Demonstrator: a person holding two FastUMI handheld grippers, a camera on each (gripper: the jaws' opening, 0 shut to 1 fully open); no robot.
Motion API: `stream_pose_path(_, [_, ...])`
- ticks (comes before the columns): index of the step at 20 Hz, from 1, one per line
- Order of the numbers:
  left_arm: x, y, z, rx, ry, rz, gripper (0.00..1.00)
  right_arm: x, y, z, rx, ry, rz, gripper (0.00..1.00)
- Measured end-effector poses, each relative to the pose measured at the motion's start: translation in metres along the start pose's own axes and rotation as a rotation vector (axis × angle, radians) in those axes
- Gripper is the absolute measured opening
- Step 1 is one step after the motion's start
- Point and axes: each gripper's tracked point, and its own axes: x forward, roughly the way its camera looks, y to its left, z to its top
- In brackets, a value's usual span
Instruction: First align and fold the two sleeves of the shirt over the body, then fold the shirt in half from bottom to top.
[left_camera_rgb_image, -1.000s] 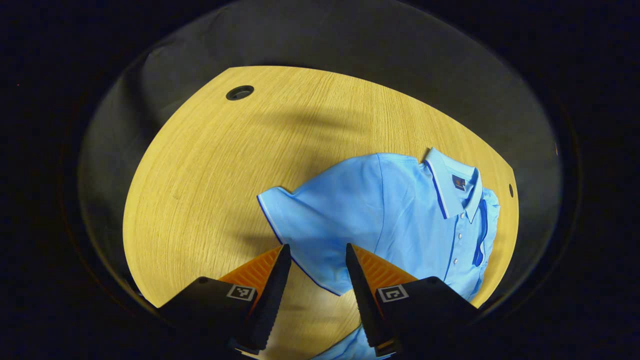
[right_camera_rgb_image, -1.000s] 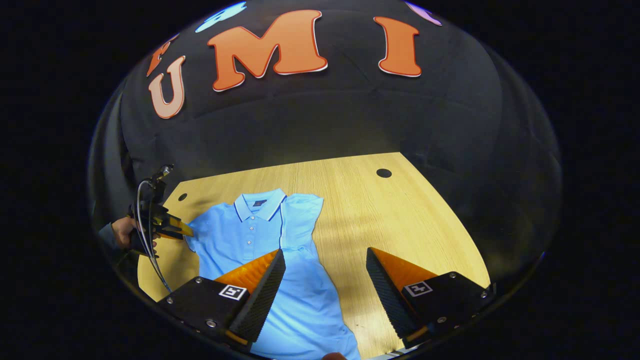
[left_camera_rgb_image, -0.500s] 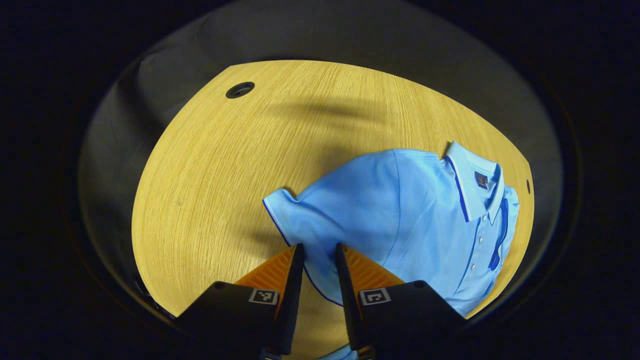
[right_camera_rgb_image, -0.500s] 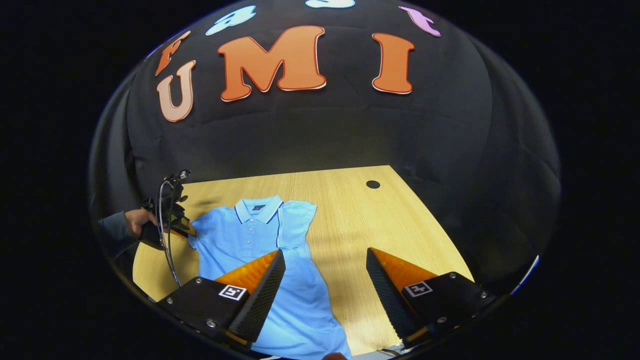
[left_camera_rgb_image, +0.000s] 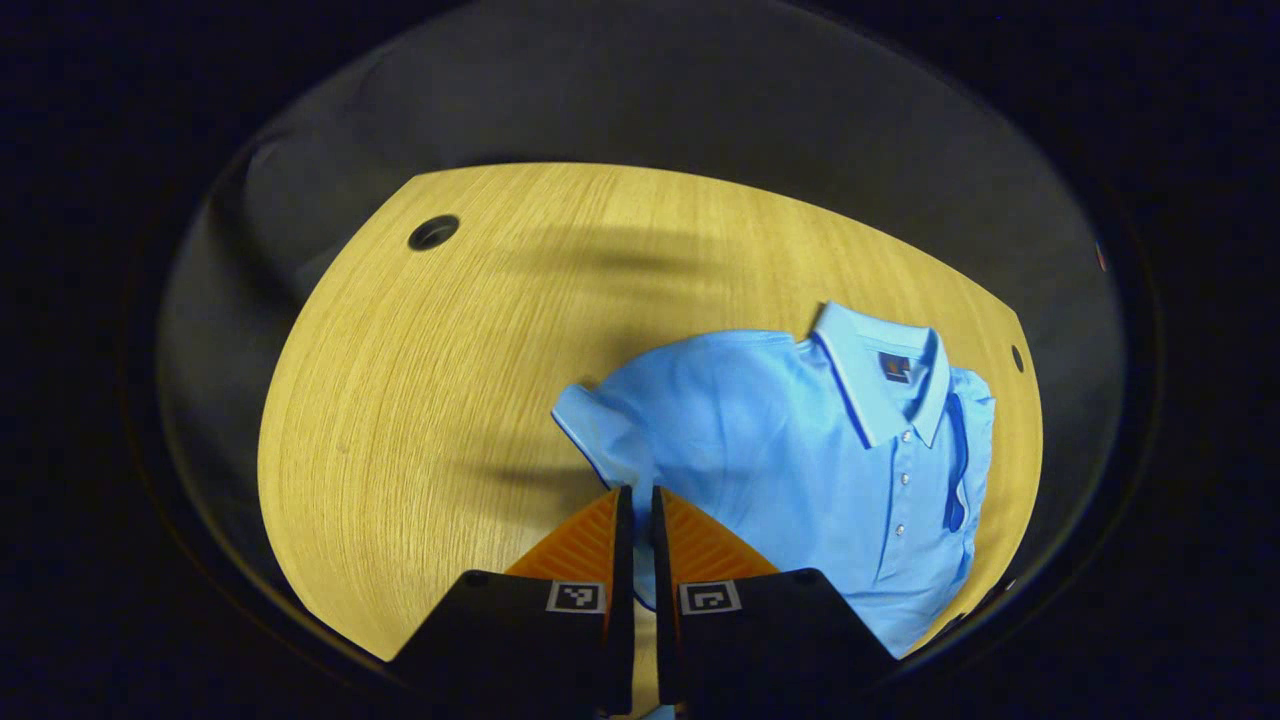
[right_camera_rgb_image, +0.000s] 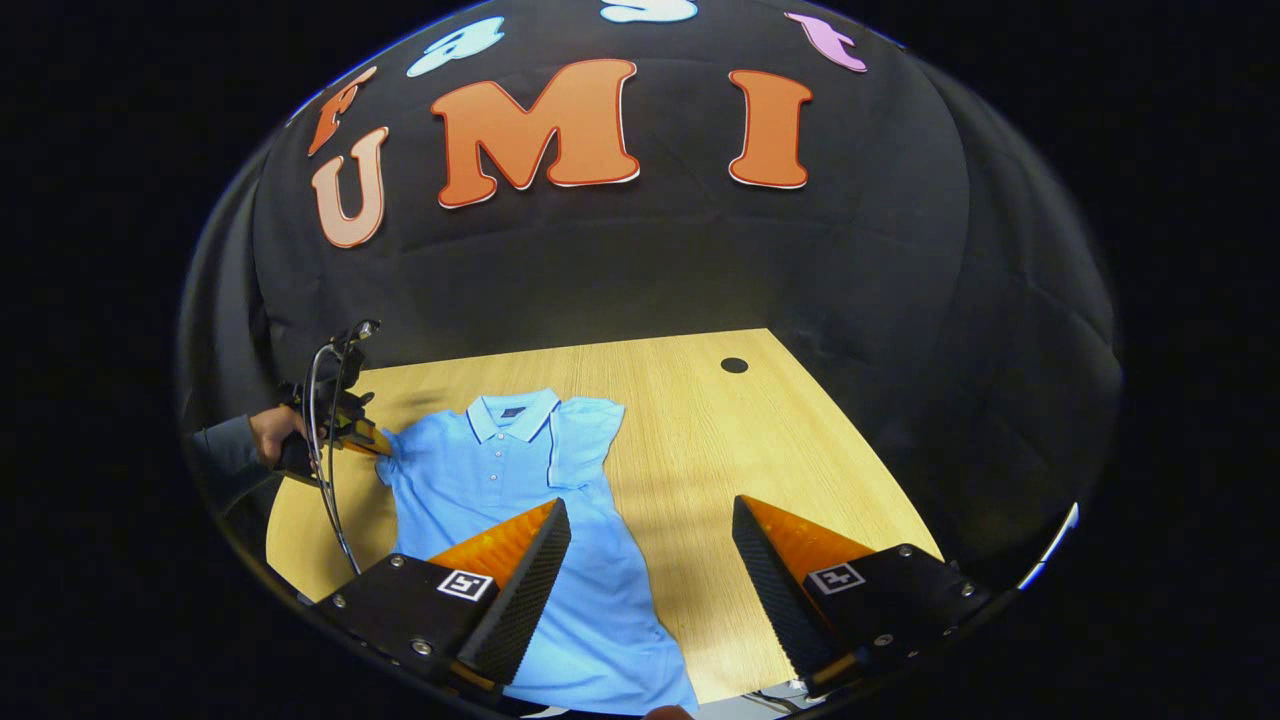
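Left gripper view: one shirt (left_camera_rgb_image: 800, 450), one pinching tool (left_camera_rgb_image: 635, 500).

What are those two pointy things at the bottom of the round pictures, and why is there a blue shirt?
Those pointy things are the two fingers of a grabbing tool, like big tweezers. A person holds one tool in each hand, and a small camera rides on each tool, so every round picture looks out along its own fingers.

In the left gripper view, the left gripper has pinched one sleeve of the blue polo shirt. The shirt lies on a wooden table.

In the right gripper view, the right gripper is open and holds nothing. Far off you see the person's hand holding the other tool. The other sleeve is already folded over the shirt.
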Motion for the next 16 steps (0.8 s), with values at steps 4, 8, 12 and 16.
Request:
stream_pose_path(4, [-0.011,-0.038,0.022,0.118,-0.060,-0.041,0.13,-0.002,0.001,-0.004,0.020,0.003,0.000,0.99])
stream_pose_path(8, [-0.012,-0.085,0.029,0.183,-0.077,-0.123,0.14,-0.004,0.004,-0.011,0.046,0.013,-0.008,0.99])
stream_pose_path(12, [-0.019,-0.131,0.019,0.195,-0.077,-0.257,0.51,-0.008,0.006,-0.018,0.064,0.020,-0.006,0.99])
stream_pose_path(16, [-0.034,-0.133,0.007,0.202,-0.105,-0.283,0.89,-0.012,0.007,-0.024,0.067,0.031,0.000,0.99])
